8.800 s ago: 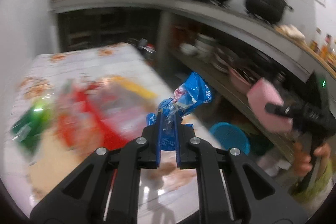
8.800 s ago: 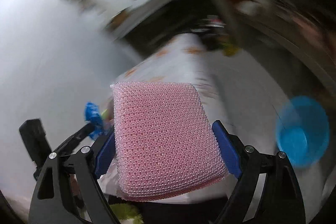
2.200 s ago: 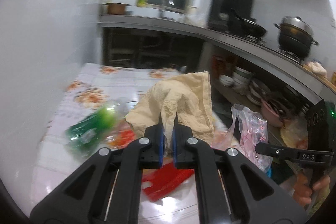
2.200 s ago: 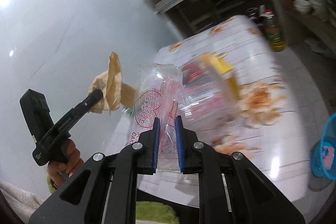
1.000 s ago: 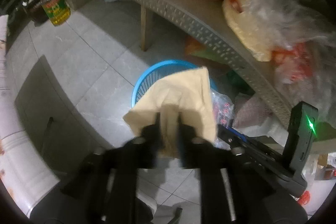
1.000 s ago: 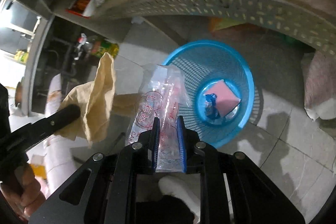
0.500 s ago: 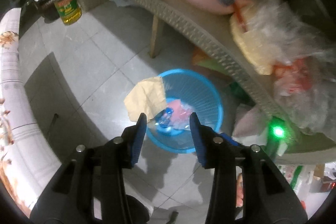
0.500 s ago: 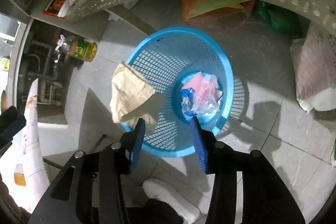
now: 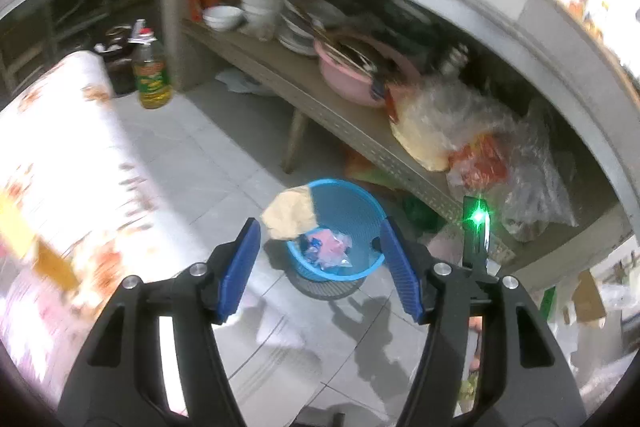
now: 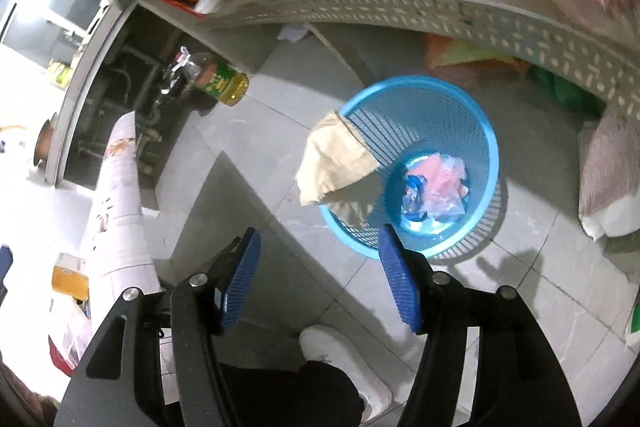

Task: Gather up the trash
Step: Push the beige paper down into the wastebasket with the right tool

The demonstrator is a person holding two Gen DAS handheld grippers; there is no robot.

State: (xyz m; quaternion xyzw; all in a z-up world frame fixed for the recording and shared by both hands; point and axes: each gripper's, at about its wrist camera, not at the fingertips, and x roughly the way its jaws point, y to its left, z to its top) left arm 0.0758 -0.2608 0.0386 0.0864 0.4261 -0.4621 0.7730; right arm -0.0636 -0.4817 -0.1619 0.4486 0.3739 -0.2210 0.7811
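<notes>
A blue mesh trash basket (image 9: pixel 352 199) (image 10: pixel 436 103) stands on the tiled floor under a shelf. A beige paper bag (image 9: pixel 289 211) (image 10: pixel 334 159) hangs over its left rim. A pink sponge with a clear bag (image 9: pixel 334 245) (image 10: pixel 440 189) and a blue wrapper (image 10: pixel 412 195) lie at its bottom. My left gripper (image 9: pixel 320 269) is open and empty above the basket. My right gripper (image 10: pixel 320 277) is open and empty, above the floor just short of the basket.
A perforated shelf (image 9: pixel 320 107) (image 10: pixel 440 15) holds a pink basin (image 9: pixel 352 79), bowls and plastic bags. An oil bottle (image 9: pixel 150 75) (image 10: pixel 218 79) stands on the floor. The floral-cloth table (image 9: pixel 60 167) (image 10: pixel 116 195) lies to the left. A white shoe (image 10: pixel 340 351) is below.
Both grippers opened and dropped their loads: the beige bag landed on the basket rim, the clear bag fell inside. Both have since opened wider and drawn back from the basket.
</notes>
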